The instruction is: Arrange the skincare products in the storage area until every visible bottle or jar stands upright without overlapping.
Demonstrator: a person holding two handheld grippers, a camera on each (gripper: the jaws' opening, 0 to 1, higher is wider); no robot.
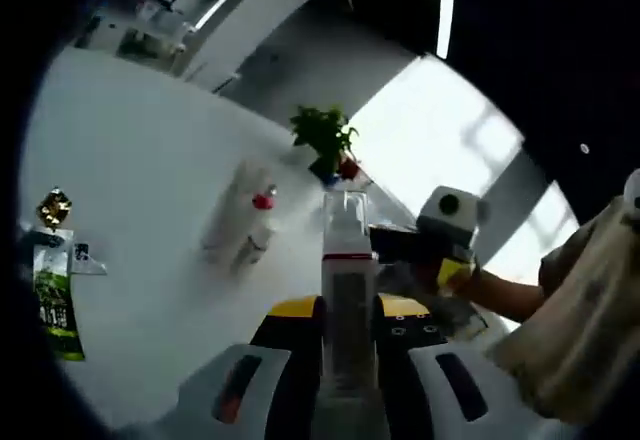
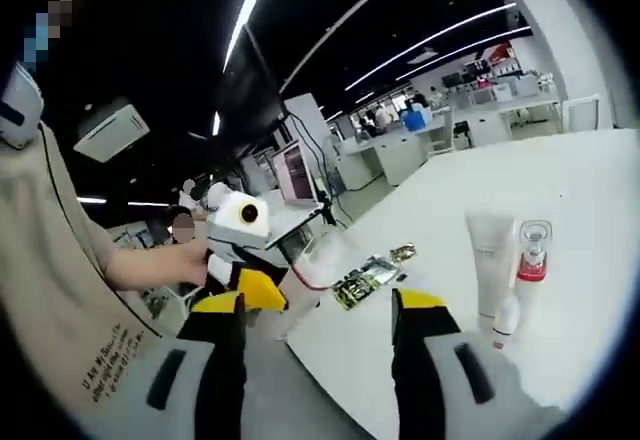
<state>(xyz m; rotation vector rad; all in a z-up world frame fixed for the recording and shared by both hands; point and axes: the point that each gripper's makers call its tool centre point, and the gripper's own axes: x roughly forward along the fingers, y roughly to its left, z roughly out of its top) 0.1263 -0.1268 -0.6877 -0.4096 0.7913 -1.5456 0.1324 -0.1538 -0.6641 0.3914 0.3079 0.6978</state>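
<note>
My left gripper (image 1: 348,307) is shut on a frosted bottle (image 1: 347,260) with a red band and a clear cap, held above the white table (image 1: 150,140). Beyond it a white tube (image 1: 235,208) and a small red-capped bottle (image 1: 259,228) stand together. My right gripper (image 2: 320,302) is open with nothing between its jaws. In the right gripper view the left gripper (image 2: 250,280) holds the frosted bottle (image 2: 318,257) at the table's near edge. The white tube (image 2: 490,258), a clear-capped bottle with a red band (image 2: 531,258) and a small white bottle (image 2: 507,320) stand to the right.
A green sachet with a gold top (image 1: 55,295) lies flat on the table, also seen as the sachet (image 2: 368,275). A potted plant (image 1: 325,138) stands at the far edge. A person's hand and beige sleeve (image 1: 580,300) hold the right gripper (image 1: 447,232).
</note>
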